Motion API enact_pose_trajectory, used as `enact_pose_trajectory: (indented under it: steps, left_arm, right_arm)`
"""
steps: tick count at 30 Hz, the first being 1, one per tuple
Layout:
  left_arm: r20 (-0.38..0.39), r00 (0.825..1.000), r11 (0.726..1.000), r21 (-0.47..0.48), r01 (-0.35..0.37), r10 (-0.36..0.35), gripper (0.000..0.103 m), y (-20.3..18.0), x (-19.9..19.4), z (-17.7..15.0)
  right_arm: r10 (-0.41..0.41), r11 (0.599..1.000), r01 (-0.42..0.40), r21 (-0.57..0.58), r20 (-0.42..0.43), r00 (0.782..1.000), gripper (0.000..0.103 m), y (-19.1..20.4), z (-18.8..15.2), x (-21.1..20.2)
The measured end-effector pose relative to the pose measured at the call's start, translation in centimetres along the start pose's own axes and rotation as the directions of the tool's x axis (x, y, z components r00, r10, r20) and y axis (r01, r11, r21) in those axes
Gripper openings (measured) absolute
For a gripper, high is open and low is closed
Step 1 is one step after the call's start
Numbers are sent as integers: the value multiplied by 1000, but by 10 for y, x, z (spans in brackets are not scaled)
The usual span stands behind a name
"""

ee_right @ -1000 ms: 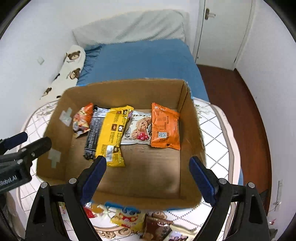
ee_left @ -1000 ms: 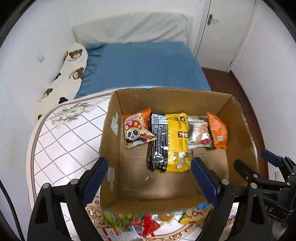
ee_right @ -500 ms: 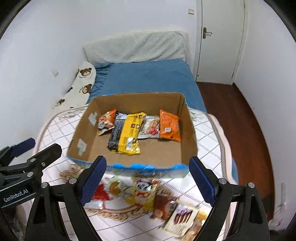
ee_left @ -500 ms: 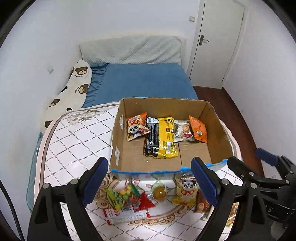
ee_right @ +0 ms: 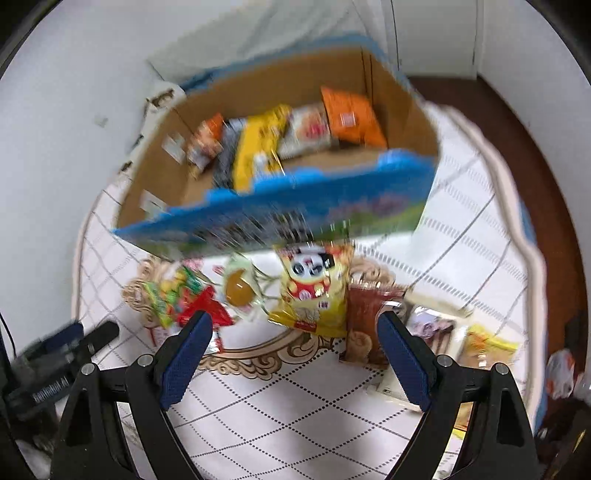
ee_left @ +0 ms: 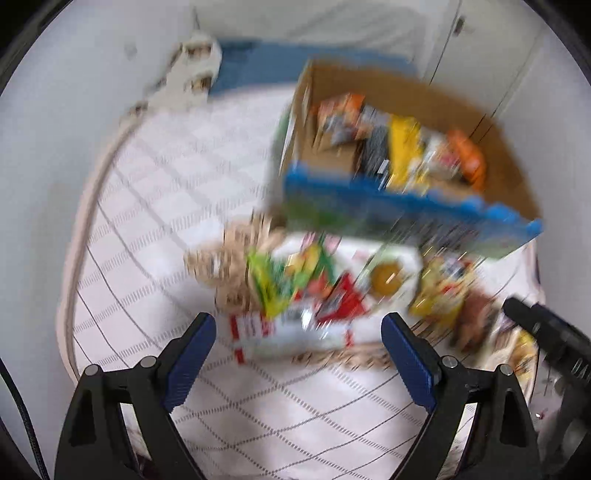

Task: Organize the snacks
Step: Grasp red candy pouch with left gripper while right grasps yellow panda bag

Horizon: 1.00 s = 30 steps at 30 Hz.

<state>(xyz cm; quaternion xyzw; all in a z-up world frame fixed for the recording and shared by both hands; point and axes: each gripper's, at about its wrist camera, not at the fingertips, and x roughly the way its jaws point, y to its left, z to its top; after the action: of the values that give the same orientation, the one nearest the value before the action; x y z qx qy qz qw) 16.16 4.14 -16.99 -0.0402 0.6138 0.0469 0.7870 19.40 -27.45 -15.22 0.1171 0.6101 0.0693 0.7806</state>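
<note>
A cardboard box with a blue printed front wall stands on the round table and holds a row of several snack packets. Loose snacks lie in front of it: a green packet, a red one, a clear pack with a yellow ball, a yellow panda bag and a brown packet. My left gripper hangs open over the red-and-white packet. My right gripper is open just short of the panda bag. Both views are blurred.
The table has a white cloth with a dark diamond pattern and a raised rim. More packets lie near its right edge. Behind the box are a blue bed, white walls and a door.
Both grippers have pulled back from above the box and dropped toward the table, tilting further down. The loose snacks in front of the box now fill the near view. Jaws stayed open.
</note>
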Motion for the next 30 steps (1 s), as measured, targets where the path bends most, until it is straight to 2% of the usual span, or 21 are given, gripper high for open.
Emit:
enact_pose_trajectory:
  steps: [2,5,7,9,14,16,17,20,22,23,25,30]
  left_arm:
    - [-90,995,998,-44,44,-48,92,8,26,-2]
    - [-136,988,993,-93,66,-79,92,12,48,1]
    - [-143,986,992,-100,72,-86,92,7,57,6]
    - [-159,984,995,-65,70,-79,92,-6,71,14]
    - [-211,976,996,57,66,-52,91,-36,106,19]
    - [-222,975,995,92,46,-25,87,-42,117,18]
    - [-210,978,993,120,20,5,85,-45,121,17]
    - [-186,982,989,146,2,25,73,-48,122,13]
    - [-168,985,987,158,-19,46,56,-48,119,10]
    - [-161,986,987,158,-20,46,52,-46,117,8]
    - [-154,987,989,150,-14,38,35,-43,111,3]
    - [-191,980,996,64,60,-47,31,-18,101,-20]
  right_arm:
    - [8,1000,-7,24,-38,999,92,-6,3,28]
    - [-7,1000,9,27,-69,998,89,-7,6,58]
    - [-7,999,10,31,-84,996,80,-8,8,75]
    - [-16,1000,18,21,-98,995,76,-8,10,89]
    - [-32,999,35,17,-149,988,76,-11,15,116]
    - [-34,999,38,20,-168,985,76,-15,17,125]
    - [-36,999,40,21,-175,984,76,-15,19,129]
    - [-58,998,56,-13,-171,984,74,-10,23,135]
    - [-83,996,76,-51,-161,983,67,-2,24,138]
    - [-89,995,80,-65,-155,984,66,1,24,138]
    - [-87,993,75,-88,-151,985,56,7,21,140]
    - [-48,990,20,-137,-204,978,53,23,-2,137]
